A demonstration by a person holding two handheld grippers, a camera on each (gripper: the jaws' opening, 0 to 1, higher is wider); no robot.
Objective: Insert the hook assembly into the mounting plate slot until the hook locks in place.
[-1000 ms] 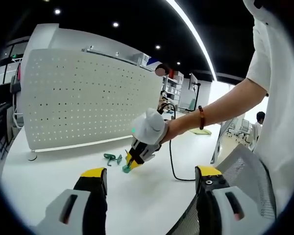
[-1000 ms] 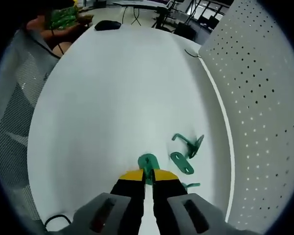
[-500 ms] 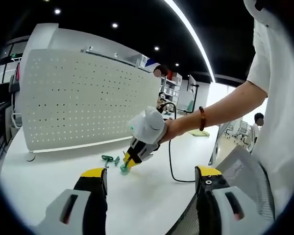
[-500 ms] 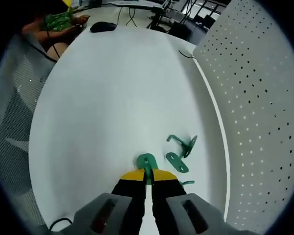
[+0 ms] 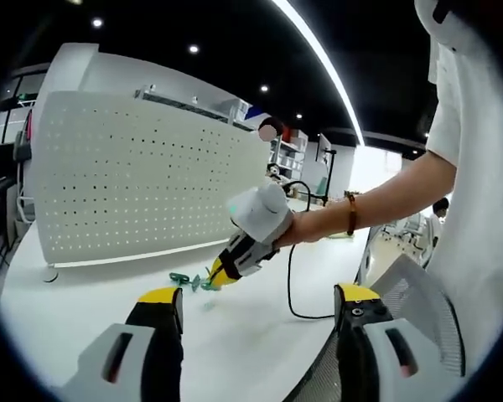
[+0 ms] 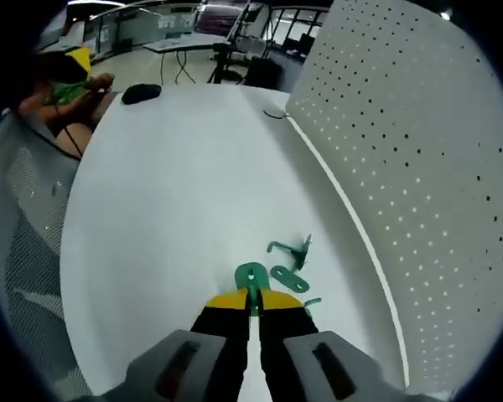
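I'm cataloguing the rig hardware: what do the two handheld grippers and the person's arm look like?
Both grippers have black jaws with yellow tips on light grey bodies with red slots: left gripper, right gripper. In the left gripper view the right gripper has a white rounded housing and a trailing black cable. The person wears a white short sleeve and a dark beaded bracelet.

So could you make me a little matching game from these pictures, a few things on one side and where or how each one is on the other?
Things:
1. left gripper
2. green plate
3. pegboard
4. green hook

States:
A. lying loose on the white table
B. open, holding nothing
C. standing upright along the table's edge
D. pinched in the right gripper

Pairs: 1-B, 2-D, 3-C, 4-A
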